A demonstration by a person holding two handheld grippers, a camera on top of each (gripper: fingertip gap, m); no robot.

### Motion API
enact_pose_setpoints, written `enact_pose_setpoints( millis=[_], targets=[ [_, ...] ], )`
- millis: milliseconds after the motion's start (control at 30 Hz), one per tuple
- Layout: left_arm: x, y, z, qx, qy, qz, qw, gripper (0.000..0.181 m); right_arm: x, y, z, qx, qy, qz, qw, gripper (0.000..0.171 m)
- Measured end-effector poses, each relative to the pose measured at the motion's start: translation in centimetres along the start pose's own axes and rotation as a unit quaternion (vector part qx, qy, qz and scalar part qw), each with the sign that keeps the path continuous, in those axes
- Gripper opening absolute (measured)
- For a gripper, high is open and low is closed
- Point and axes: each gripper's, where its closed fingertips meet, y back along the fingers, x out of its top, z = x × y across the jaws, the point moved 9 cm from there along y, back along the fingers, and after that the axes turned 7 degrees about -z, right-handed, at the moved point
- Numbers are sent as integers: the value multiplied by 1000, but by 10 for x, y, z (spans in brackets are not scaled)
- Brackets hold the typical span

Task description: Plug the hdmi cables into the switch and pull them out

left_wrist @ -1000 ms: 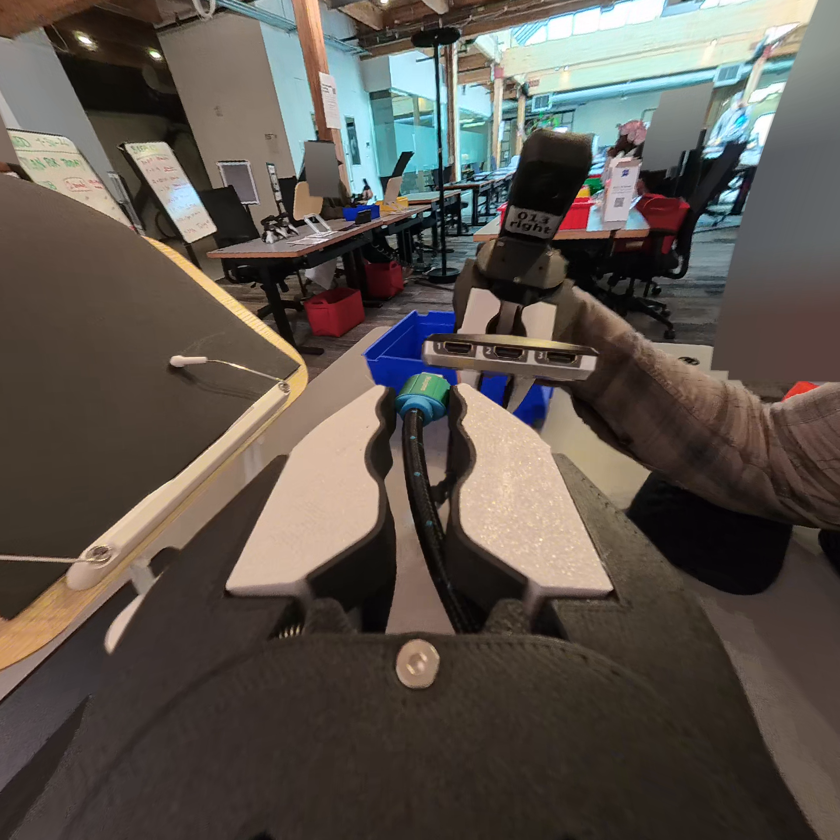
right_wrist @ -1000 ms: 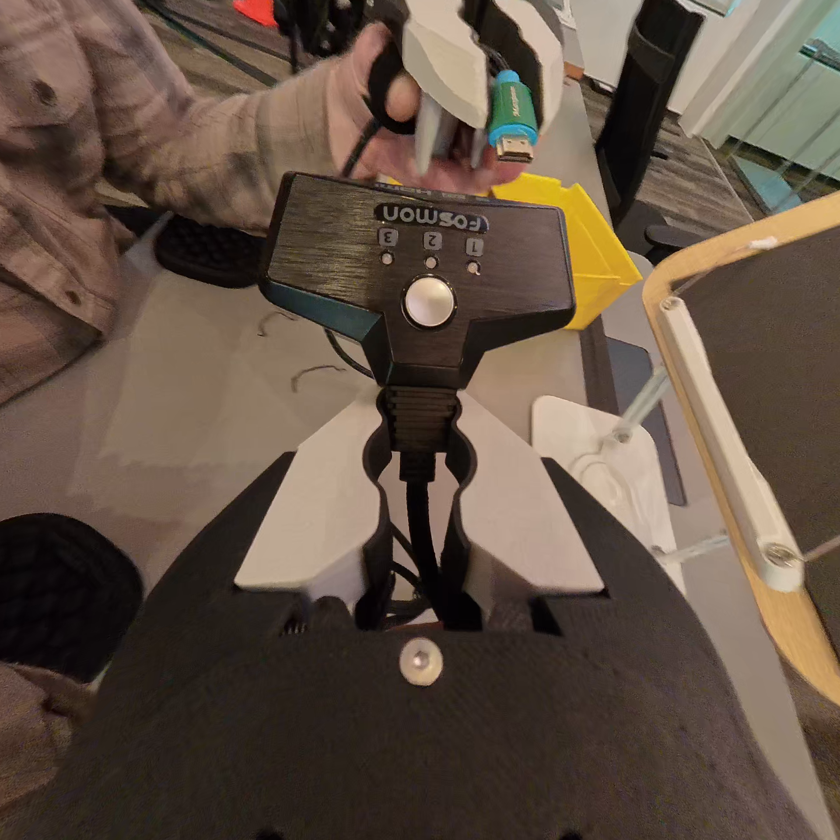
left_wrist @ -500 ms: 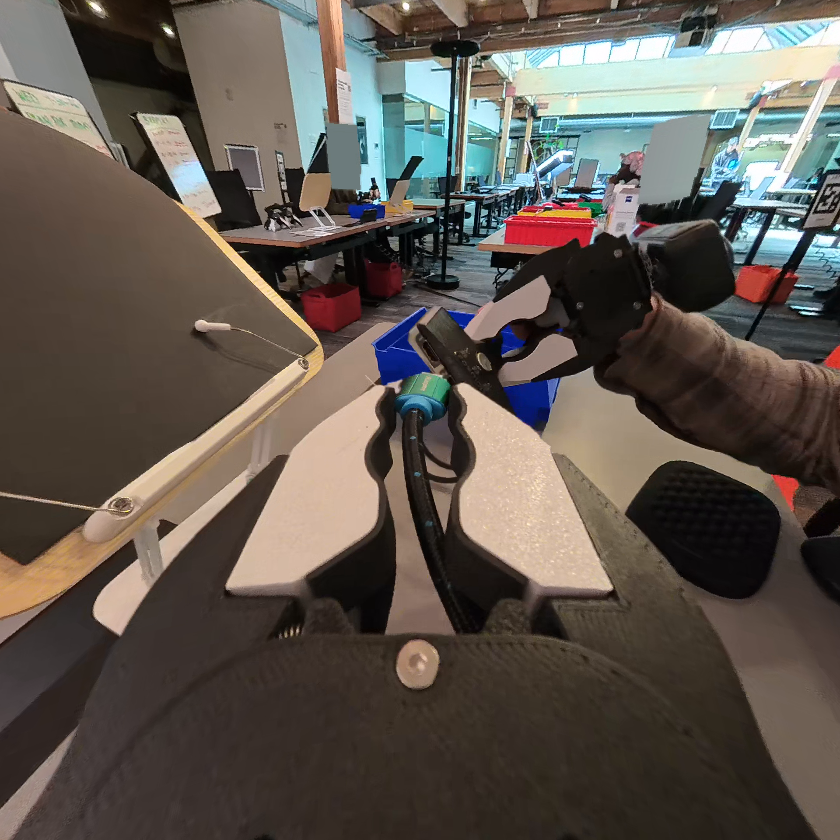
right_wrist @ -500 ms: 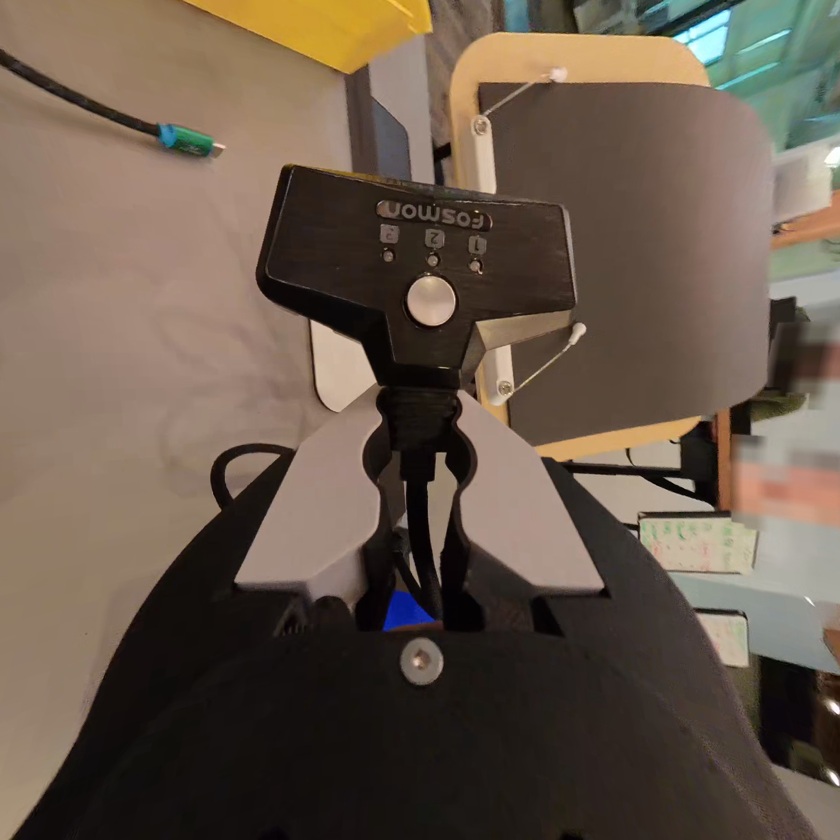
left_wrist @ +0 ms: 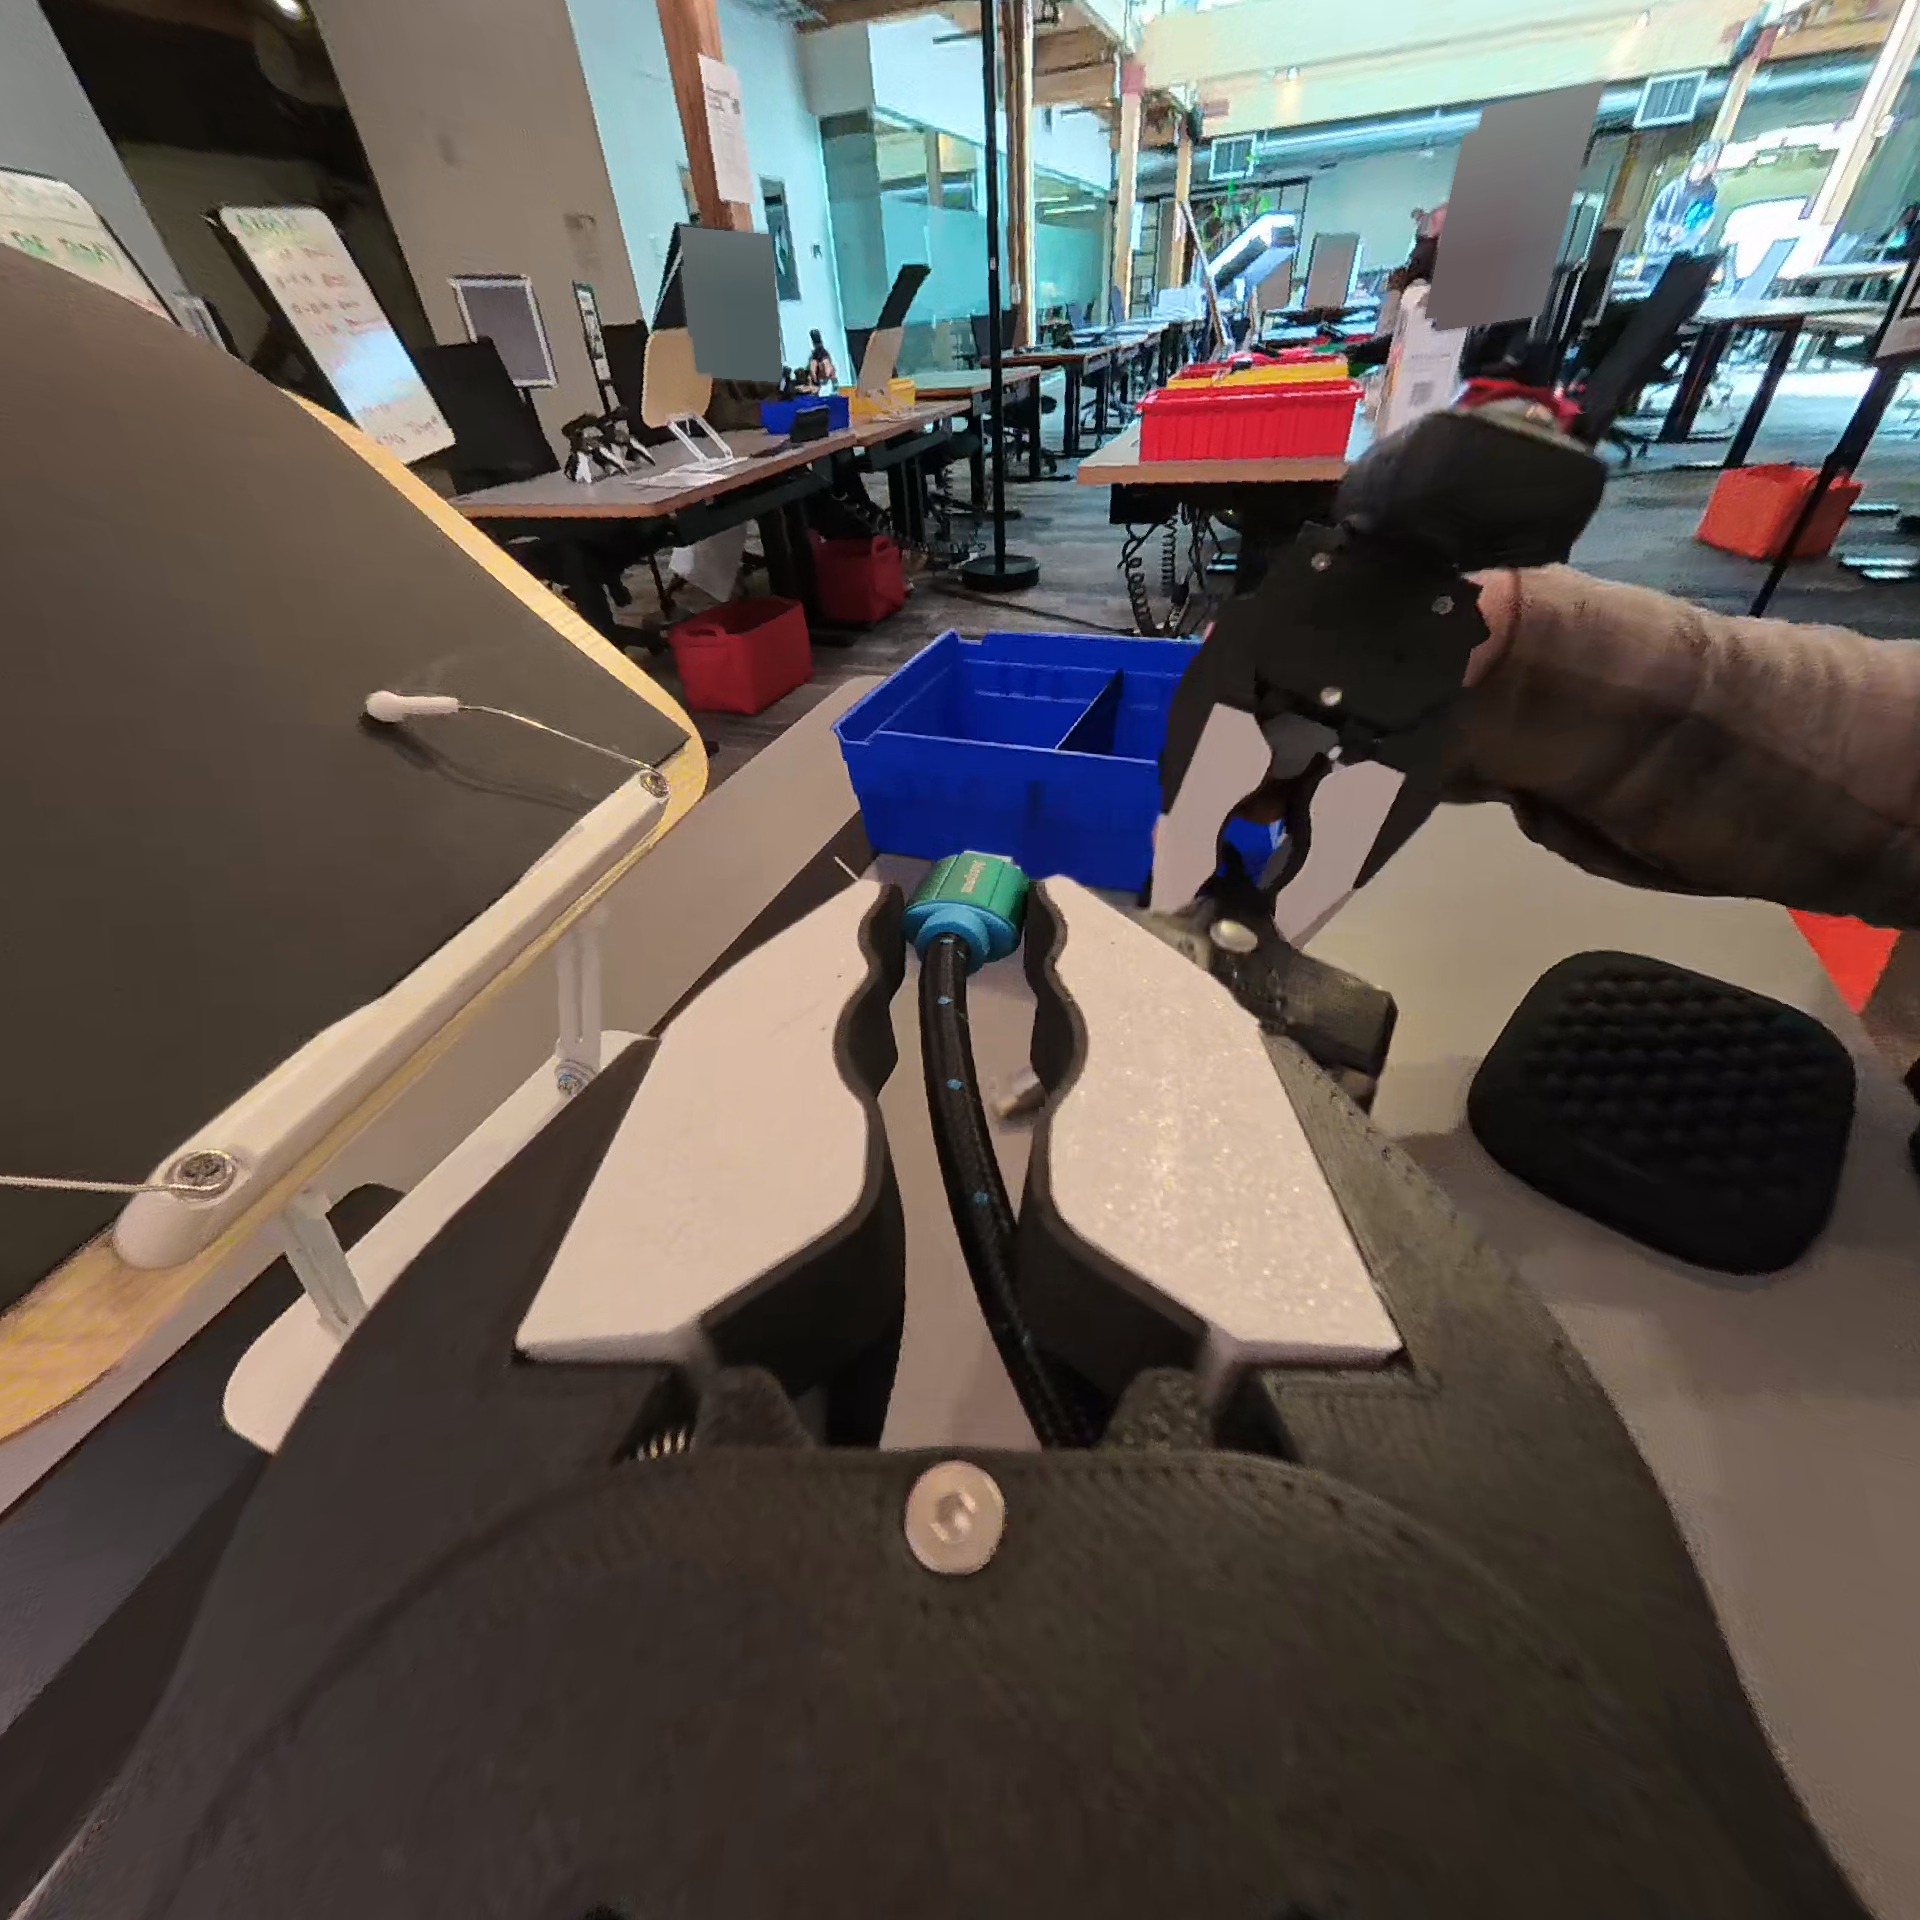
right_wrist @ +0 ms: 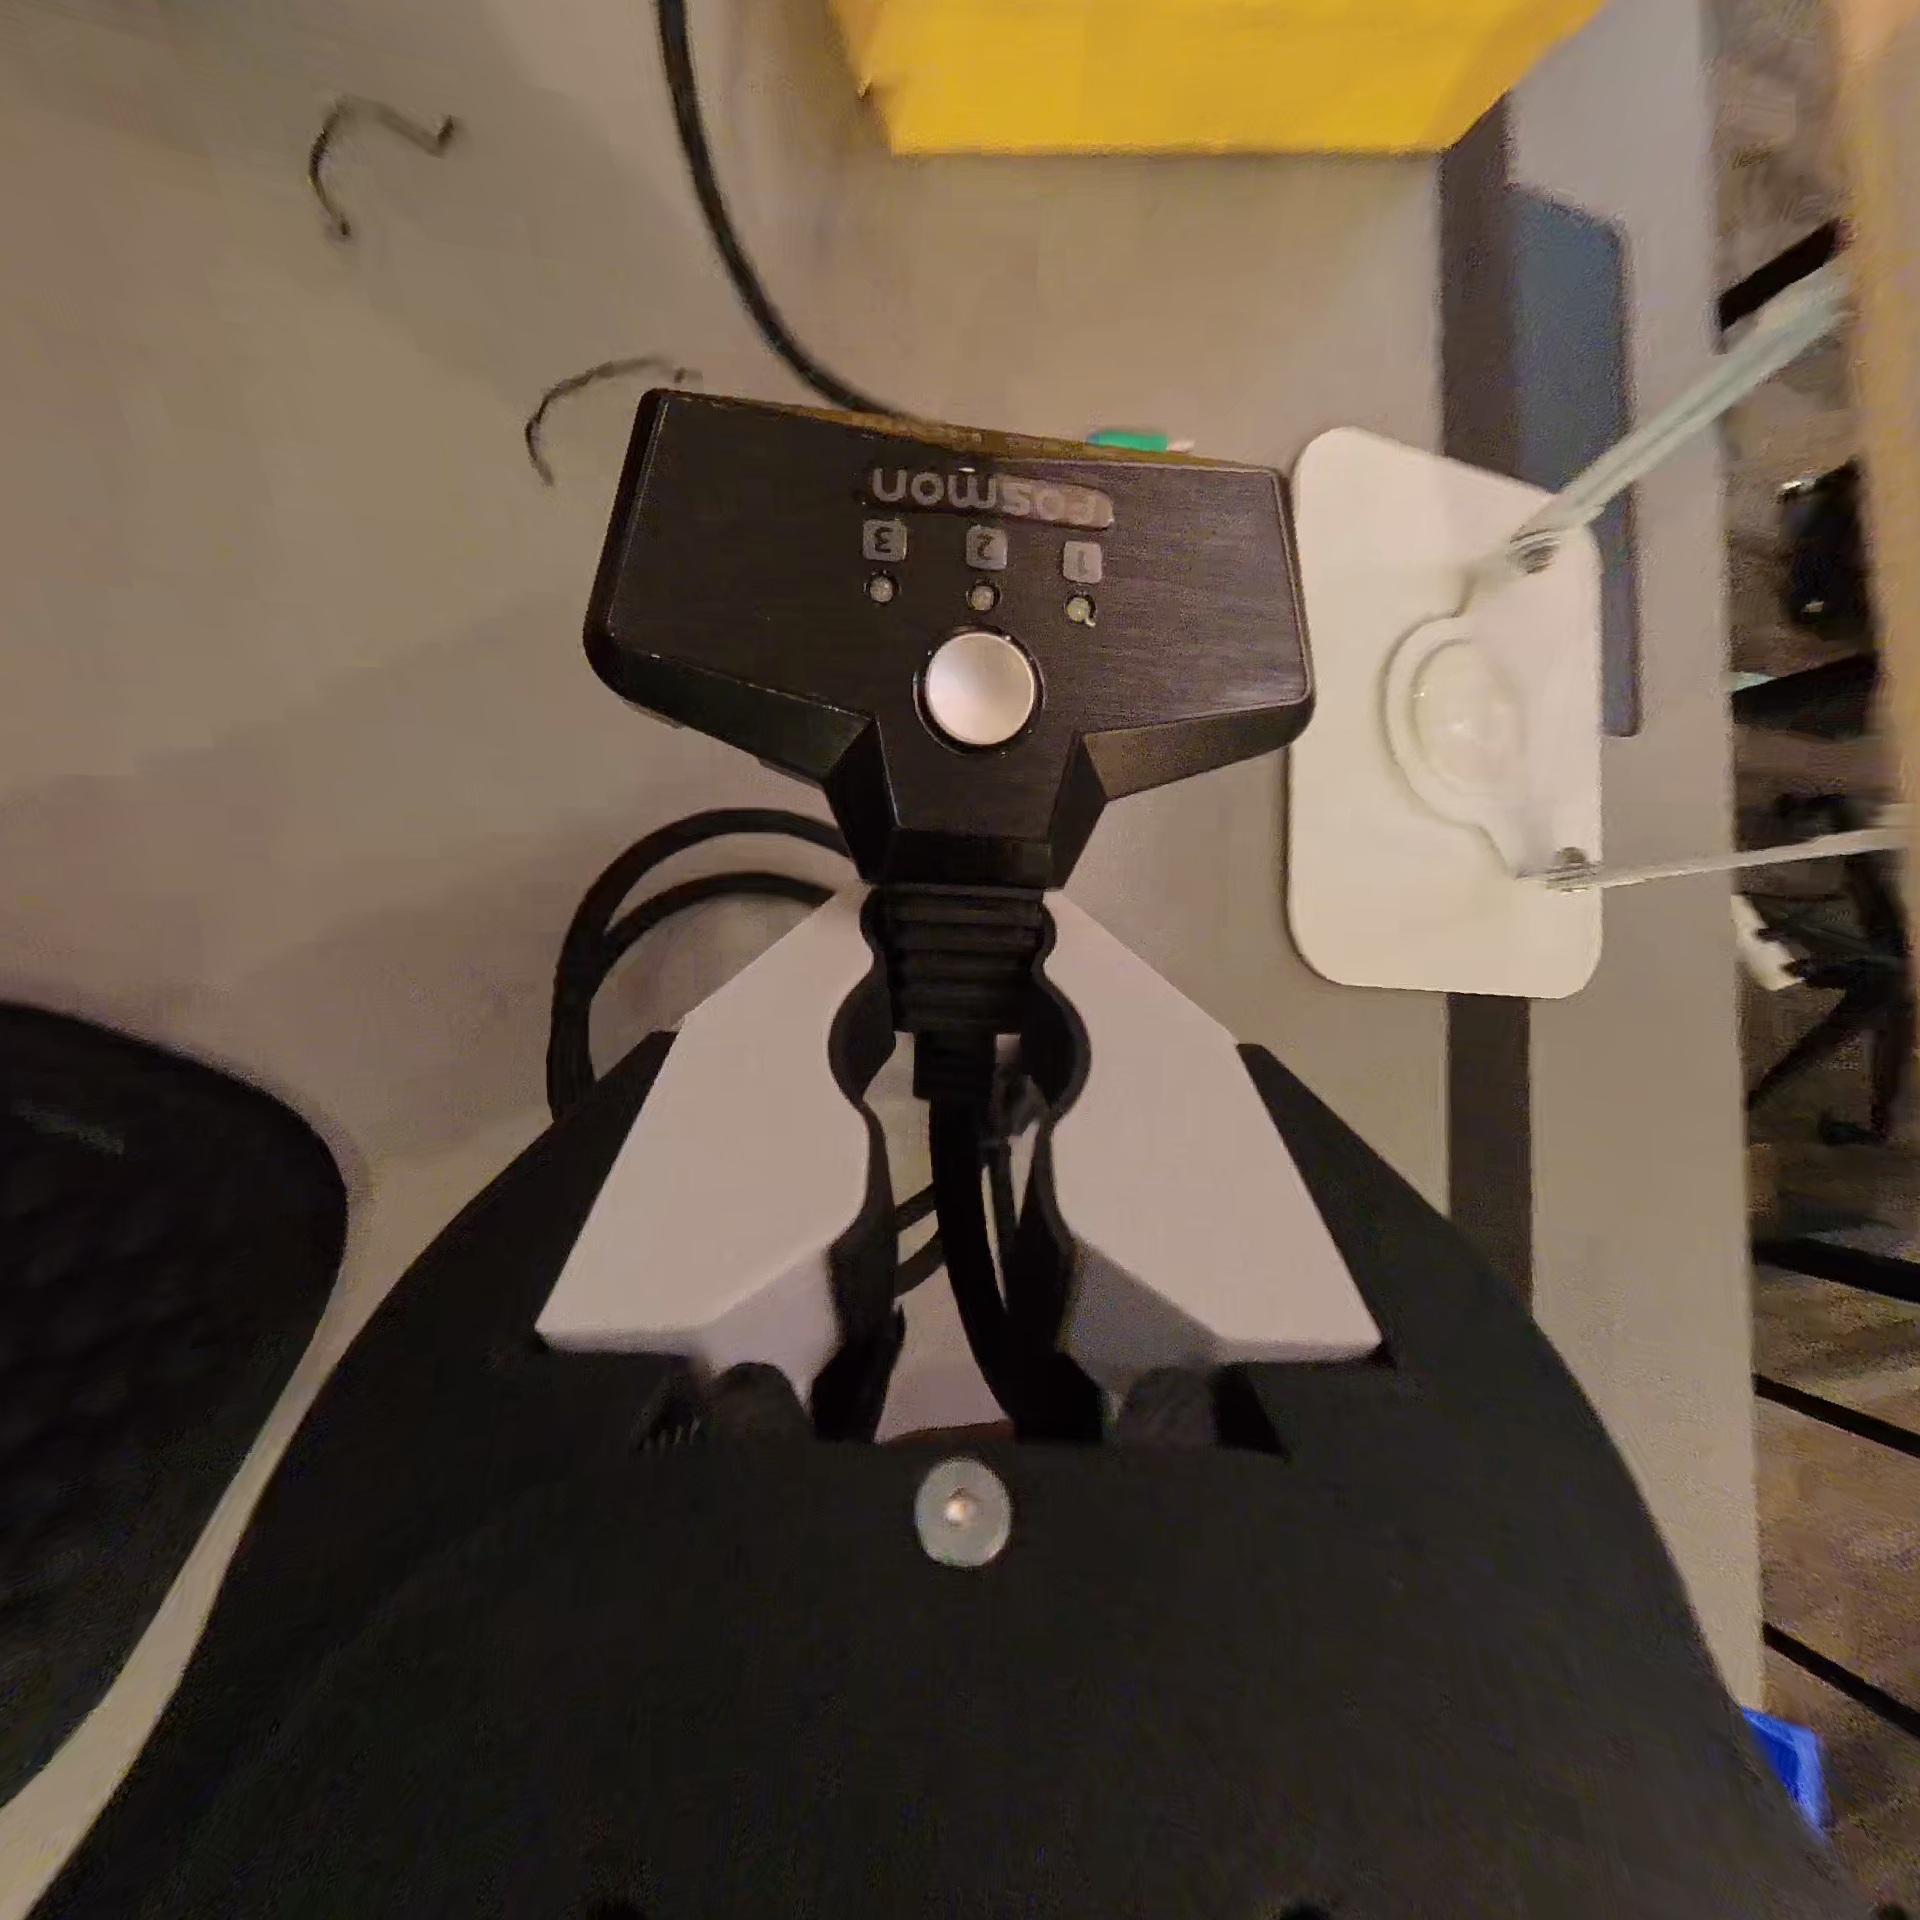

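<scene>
Bins first: in my left wrist view a blue plastic bin with an inner divider [left_wrist: 997, 769] sits on the grey bench [left_wrist: 1621, 1382] in the upper middle of the frame, and I see nothing lying in the compartments that face me. In my right wrist view a yellow plastic bin [right_wrist: 1164, 83] fills the top centre; only its outer wall shows, so I cannot tell what it holds.

My left gripper [left_wrist: 961, 914] is pinched on the green-and-blue plug of a black braided HDMI cable [left_wrist: 968, 894], the cable running back between the two white fingers toward the bottom of the frame. The plug tip points at the blue bin and touches nothing.

My right gripper [right_wrist: 961, 935] is clamped on the ribbed black strain relief of the black brushed-metal HDMI switch with a round silver button [right_wrist: 945, 603], which juts out at the frame's centre above the bench. From the left view, that gripper [left_wrist: 1262, 883] hangs point-down at centre right with the switch [left_wrist: 1278, 977] low by the bench, just right of my left fingers.

A second black cable [right_wrist: 727, 229] crosses the bench at upper centre, and a green plug end [right_wrist: 1127, 441] peeks over the switch's far edge; whether it is seated in a port I cannot tell. A black textured pad [left_wrist: 1662, 1112] lies at the right.
</scene>
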Motion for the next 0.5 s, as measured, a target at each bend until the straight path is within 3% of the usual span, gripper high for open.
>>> enact_pose_setpoints(
  millis=[200, 500],
  targets=[
    [-7, -7, 1, -3, -8, -9, 1000, 22, -12, -47, -18, 123, 16, -70, 990, 16],
    [-8, -10, 1, 0, -13, -17, 1000, 22, -12, -94, -29, 111, 85, -213, 967, 17]
  ],
)
